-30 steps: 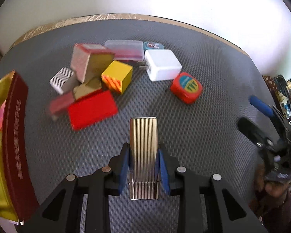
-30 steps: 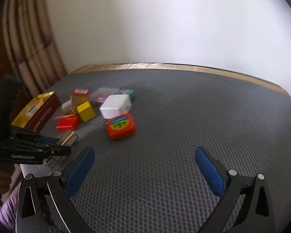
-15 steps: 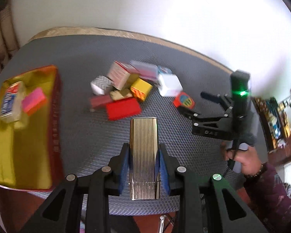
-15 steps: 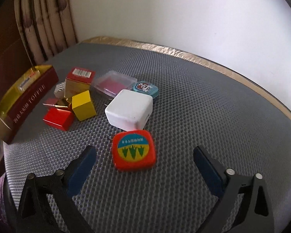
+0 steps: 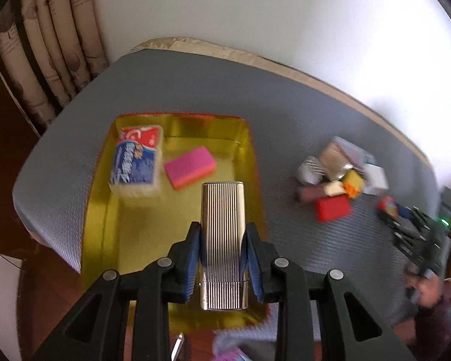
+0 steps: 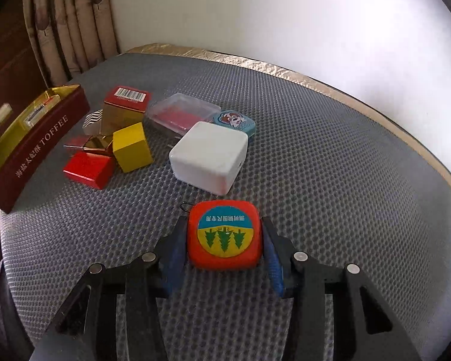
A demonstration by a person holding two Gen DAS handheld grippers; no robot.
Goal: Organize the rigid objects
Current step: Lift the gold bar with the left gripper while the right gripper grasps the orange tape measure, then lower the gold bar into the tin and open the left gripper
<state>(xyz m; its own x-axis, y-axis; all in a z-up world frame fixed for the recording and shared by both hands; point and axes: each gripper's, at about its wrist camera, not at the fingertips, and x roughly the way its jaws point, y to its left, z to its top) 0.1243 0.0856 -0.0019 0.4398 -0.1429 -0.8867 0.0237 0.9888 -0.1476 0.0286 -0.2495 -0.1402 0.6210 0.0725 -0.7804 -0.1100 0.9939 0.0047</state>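
Note:
My left gripper is shut on a ribbed silver metal case and holds it above the near end of a gold tin tray. Inside the tray lie a blue-and-red packet and a pink block. In the right wrist view, an orange tape measure rests on the grey mat between the blue pads of my right gripper. The right jaws are closing, and both pads touch the tape measure's sides.
Beyond the tape measure sit a white charger block, a yellow cube, a red box, a clear case, a teal tin and a gold box. The toffee tin stands at the left edge, by the curtains.
My left gripper carried the silver case left, from near the pile to over the gold tray. My right gripper moved up to the tape measure and its wide jaws closed around it.

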